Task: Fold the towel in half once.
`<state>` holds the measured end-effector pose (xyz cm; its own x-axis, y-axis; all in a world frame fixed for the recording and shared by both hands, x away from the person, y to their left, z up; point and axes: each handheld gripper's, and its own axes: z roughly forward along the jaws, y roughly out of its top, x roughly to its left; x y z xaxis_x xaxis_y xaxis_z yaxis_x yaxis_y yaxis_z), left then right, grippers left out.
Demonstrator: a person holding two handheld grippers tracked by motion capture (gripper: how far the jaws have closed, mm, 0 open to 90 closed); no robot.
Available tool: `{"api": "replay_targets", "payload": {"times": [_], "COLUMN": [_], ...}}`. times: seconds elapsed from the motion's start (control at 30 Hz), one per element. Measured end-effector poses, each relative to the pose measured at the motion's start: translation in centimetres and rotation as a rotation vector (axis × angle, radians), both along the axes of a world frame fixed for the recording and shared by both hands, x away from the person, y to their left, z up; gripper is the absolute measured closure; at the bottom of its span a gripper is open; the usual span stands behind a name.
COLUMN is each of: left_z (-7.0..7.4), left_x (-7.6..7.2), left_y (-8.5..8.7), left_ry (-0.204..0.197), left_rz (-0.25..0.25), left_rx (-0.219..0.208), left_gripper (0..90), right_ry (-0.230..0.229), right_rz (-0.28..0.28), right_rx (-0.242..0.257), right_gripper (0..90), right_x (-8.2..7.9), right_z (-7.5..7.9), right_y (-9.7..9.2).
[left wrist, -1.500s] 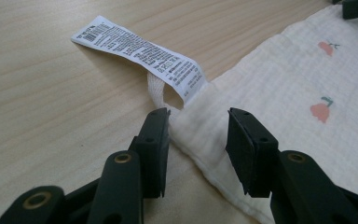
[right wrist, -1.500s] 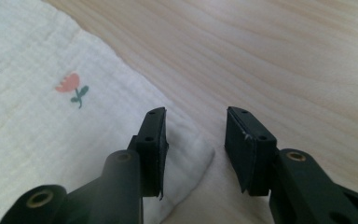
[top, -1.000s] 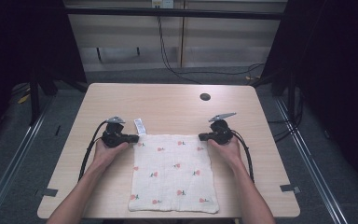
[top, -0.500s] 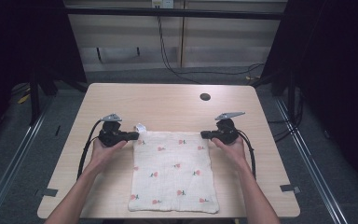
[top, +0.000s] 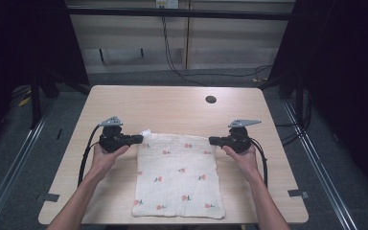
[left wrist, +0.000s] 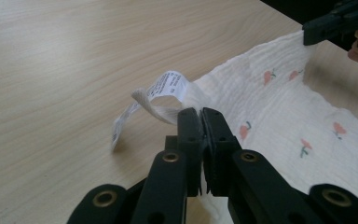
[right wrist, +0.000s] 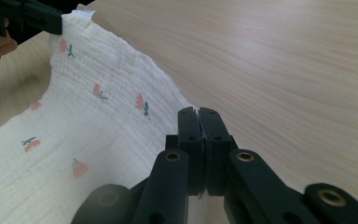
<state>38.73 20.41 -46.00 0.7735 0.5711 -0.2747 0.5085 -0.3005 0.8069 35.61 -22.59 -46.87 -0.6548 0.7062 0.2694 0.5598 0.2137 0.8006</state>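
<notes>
High view: fixed above person's side, faces forward and down, far, whole worktop [top: 172, 108] in frame. Left gripper view: close, low along own jaws, across cloth [left wrist: 279, 107]. Right gripper view: same, opposite way. Both share cloth's far edge, probably lifted.

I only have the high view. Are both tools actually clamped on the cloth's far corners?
Observer: Yes. In the left gripper view the left tool has its jaws shut on the cloth at the corner.
Operator: And the right?
Observer: The right tool is shut on the other corner, with the cloth edge pinched between the jaws.
Operator: What's the white bit by the left tool?
Observer: A printed label curling off that corner, beside the jaws.
</notes>
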Motion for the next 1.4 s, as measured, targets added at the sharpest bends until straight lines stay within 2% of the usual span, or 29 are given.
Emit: {"api": "replay_targets", "payload": {"times": [0.07,0.13,0.2,0.27,0.33,0.4,0.63,0.73,0.83,0.87,1.03,1.27,1.4], "left_z": [0.3,0.5,0.9,1.1,1.5,1.9,2.4,2.8,2.8,2.8,3.1,3.7,3.7], "left_x": [-0.3,-0.9,-1.6,-1.9,-2.5,-3.0,-4.9,-5.4,-6.1,-6.4,-7.4,-8.6,-8.9], "left_y": [0.0,0.1,0.2,0.3,0.4,0.3,0.5,1.3,1.6,1.7,1.7,1.8,2.1], "left_ry": [-0.008,-0.008,-0.021,-0.03,-0.052,-0.056,-0.077,-0.076,-0.07,-0.077,-0.071,-0.079,-0.066], "left_rz": [-0.003,-0.003,-0.017,-0.026,-0.025,-0.035,-0.068,-0.068,-0.074,-0.077,-0.086,-0.112,-0.119], "left_rx": [0.001,-0.019,-0.003,-0.003,-0.009,-0.022,-0.003,-0.009,-0.018,-0.014,-0.007,0.02,0.023], "left_gripper": [86.9,87.0,86.9,87.0,86.9,87.0,86.9,86.9,87.0,86.9,87.0,87.1,87.0], "right_ry": [-0.002,-0.012,-0.029,-0.033,-0.035,-0.033,-0.042,-0.054,-0.067,-0.064,-0.06,-0.067,-0.061], "right_rz": [0.0,-0.002,-0.013,-0.012,-0.002,0.005,0.037,0.045,0.068,0.096,0.129,0.148,0.155], "right_rx": [0.001,-0.007,0.019,0.024,0.015,0.018,0.002,0.014,-0.001,-0.035,-0.073,-0.063,-0.071], "right_gripper": [89.2,89.2,89.2,89.2,89.2,89.2,89.3,89.3,89.3,89.3,89.3,89.3,89.3], "right_x": [-0.1,-0.3,-0.8,-0.9,-1.3,-1.9,-3.0,-3.8,-4.8,-5.5,-6.8,-8.1,-8.6], "right_z": [0.3,0.9,1.6,1.7,2.1,2.5,3.6,4.3,5.0,5.3,5.8,6.1,6.3], "right_y": [0.0,0.0,-0.2,-0.3,-0.2,-0.1,-0.2,-0.4,-0.4,-0.1,0.0,0.2,0.3]}}
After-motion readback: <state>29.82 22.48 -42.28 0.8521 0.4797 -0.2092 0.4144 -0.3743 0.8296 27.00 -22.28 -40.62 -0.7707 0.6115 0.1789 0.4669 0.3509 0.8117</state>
